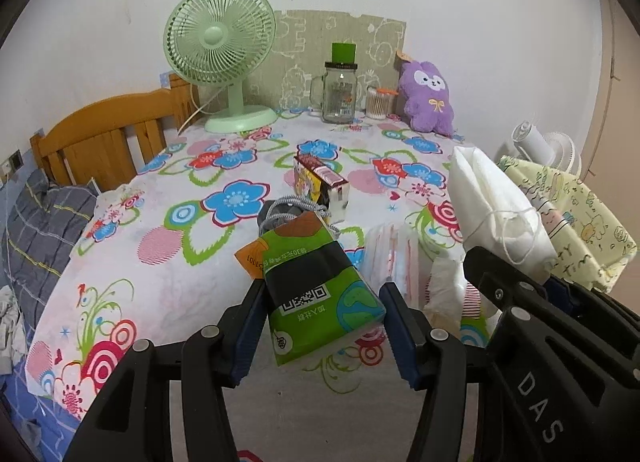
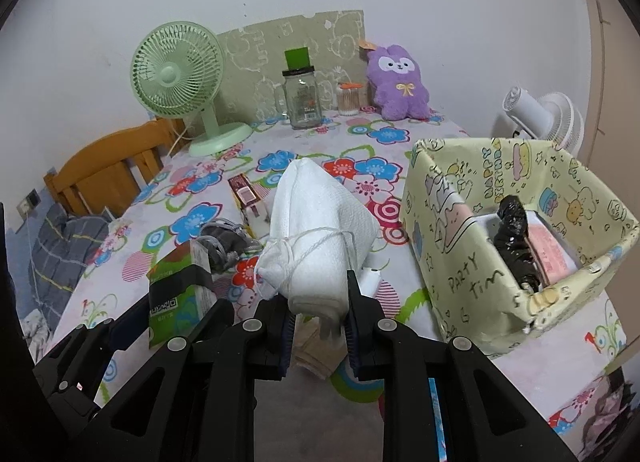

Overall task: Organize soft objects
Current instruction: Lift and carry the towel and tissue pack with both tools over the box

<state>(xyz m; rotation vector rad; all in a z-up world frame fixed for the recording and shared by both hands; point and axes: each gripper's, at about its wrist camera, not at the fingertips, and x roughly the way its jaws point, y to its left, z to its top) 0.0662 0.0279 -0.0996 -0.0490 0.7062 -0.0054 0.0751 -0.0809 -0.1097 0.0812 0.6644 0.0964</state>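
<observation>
My left gripper (image 1: 322, 302) is shut on a green tissue pack (image 1: 316, 286) and holds it above the flowered table; the pack also shows in the right wrist view (image 2: 180, 294). My right gripper (image 2: 318, 306) is shut on a white drawstring pouch (image 2: 320, 234), raised off the table, also seen in the left wrist view (image 1: 496, 213). A yellow cartoon-print box (image 2: 472, 246) stands to the right, holding a black bag (image 2: 514, 238) and a pink pack (image 2: 554, 254). A grey corded item (image 1: 280, 213) and white packets (image 1: 396, 258) lie on the table.
At the back stand a green fan (image 1: 220, 45), a glass jar (image 1: 339, 91), a cotton-swab tub (image 1: 378, 101) and a purple plush (image 1: 428, 97). A small printed carton (image 1: 320, 181) lies mid-table. A wooden bed frame (image 1: 104, 137) is left, a white fan (image 2: 540, 113) right.
</observation>
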